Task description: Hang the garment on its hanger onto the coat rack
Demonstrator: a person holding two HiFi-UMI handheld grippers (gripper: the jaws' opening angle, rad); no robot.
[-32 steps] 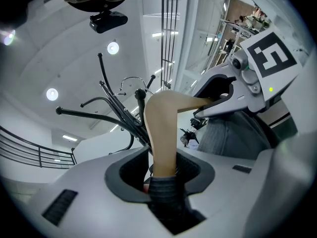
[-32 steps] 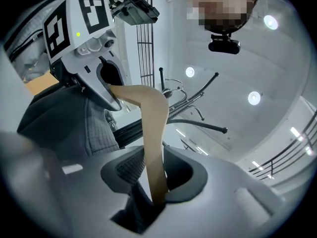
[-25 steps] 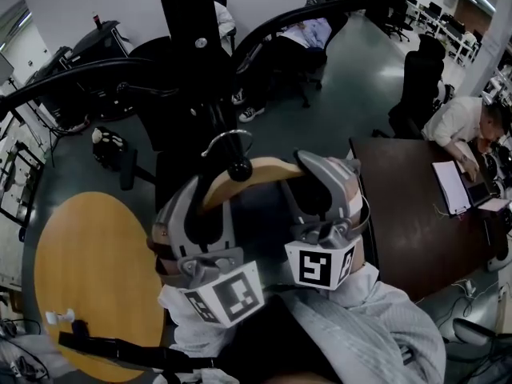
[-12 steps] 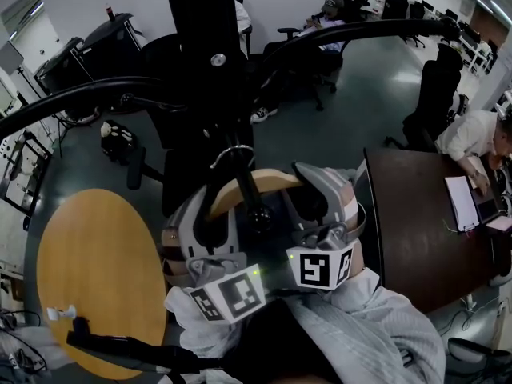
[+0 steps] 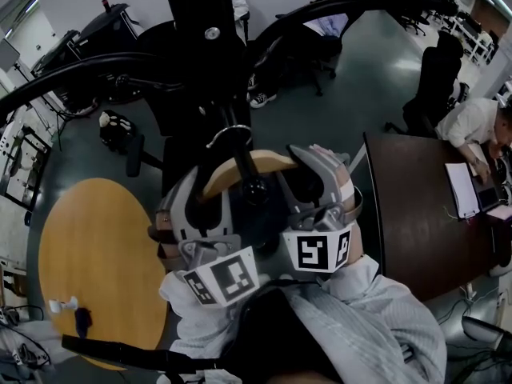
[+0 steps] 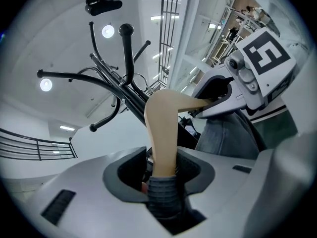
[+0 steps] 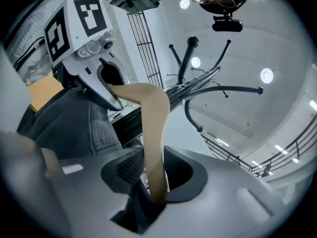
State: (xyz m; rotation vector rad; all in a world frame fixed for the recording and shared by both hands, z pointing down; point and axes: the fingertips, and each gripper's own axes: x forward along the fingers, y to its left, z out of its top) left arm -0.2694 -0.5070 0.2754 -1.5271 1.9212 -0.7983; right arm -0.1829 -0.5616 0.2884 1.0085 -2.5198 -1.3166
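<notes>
A wooden hanger (image 5: 240, 169) carries a dark grey garment (image 7: 94, 128), held up by both grippers beside the black coat rack (image 5: 200, 46). My left gripper (image 5: 200, 190) is shut on the hanger's left arm (image 6: 161, 128), with garment cloth (image 6: 163, 197) bunched in the jaws. My right gripper (image 5: 310, 170) has the right arm (image 7: 153, 123) between its pads, and its jaws are closing on it. The metal hook (image 5: 228, 134) sits by a ball-tipped rack peg (image 5: 254, 189). I cannot tell if it rests on the peg. From below, the rack's arms (image 6: 128, 58) spread overhead.
A round wooden table (image 5: 88, 270) stands at the left. A dark table (image 5: 416, 214) with a person at a laptop (image 5: 472, 126) is on the right. Office chairs (image 5: 428, 86) and seated people are behind the rack. Curved rack arms (image 5: 336, 6) reach out above the grippers.
Both grippers and the hanger have edged closer to the rack pole. The ball-tipped peg now crosses lower over the hanger's middle.
</notes>
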